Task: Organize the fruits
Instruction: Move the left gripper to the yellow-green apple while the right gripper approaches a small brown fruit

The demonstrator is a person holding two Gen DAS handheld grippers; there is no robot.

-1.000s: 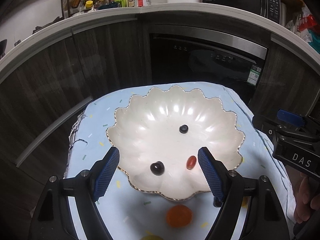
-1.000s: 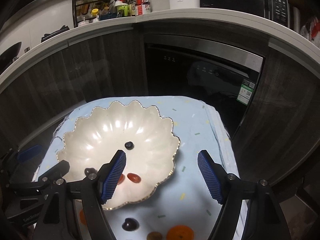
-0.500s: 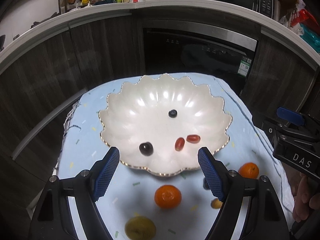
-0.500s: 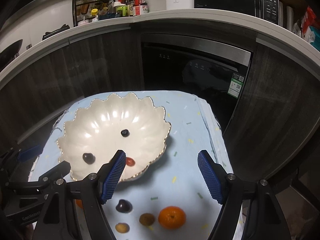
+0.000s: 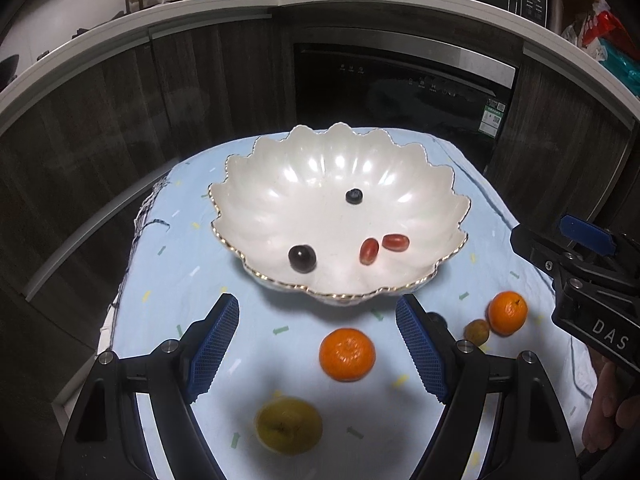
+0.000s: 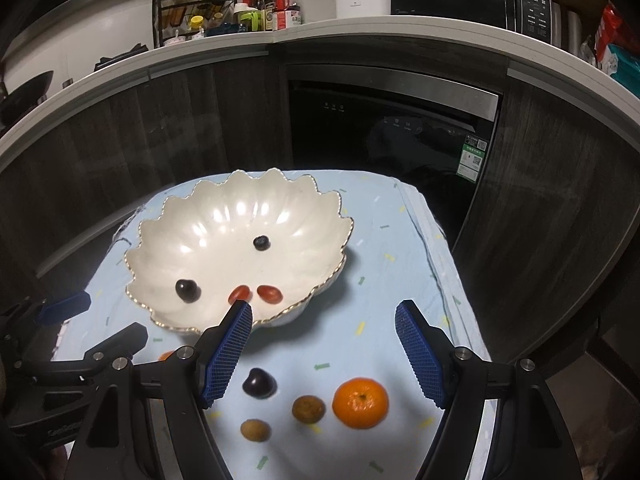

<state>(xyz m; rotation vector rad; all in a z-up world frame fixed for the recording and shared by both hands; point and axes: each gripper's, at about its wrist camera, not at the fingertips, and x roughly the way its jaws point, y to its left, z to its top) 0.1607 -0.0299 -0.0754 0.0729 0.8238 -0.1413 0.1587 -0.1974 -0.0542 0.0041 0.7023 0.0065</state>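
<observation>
A white scalloped bowl (image 5: 280, 184) (image 6: 224, 208) sits on a light blue cloth (image 5: 168, 272) and holds a blueberry (image 5: 354, 196), a dark grape (image 5: 302, 258) and two red grape tomatoes (image 5: 369, 251). On the cloth in front of it lie a mandarin (image 5: 347, 355), a yellow fruit (image 5: 289, 426), a second mandarin (image 5: 507, 313) (image 6: 361, 402), two small brown fruits (image 6: 308, 409) and a dark plum (image 6: 259, 383). My left gripper (image 5: 318, 350) hovers open over the near mandarin. My right gripper (image 6: 324, 354) is open above the plum and brown fruits.
The cloth covers a small table (image 6: 424, 216) whose right and left edges drop off. Dark cabinets and a built-in dishwasher (image 5: 400, 92) stand behind. The counter (image 6: 360, 28) carries bottles, a spice rack and a microwave. A hand (image 5: 608, 412) holds the right gripper's body.
Both grippers have drawn back from the bowl towards the near side of the table. The loose fruits on the cloth have come into view. Both jaws stayed equally wide.
</observation>
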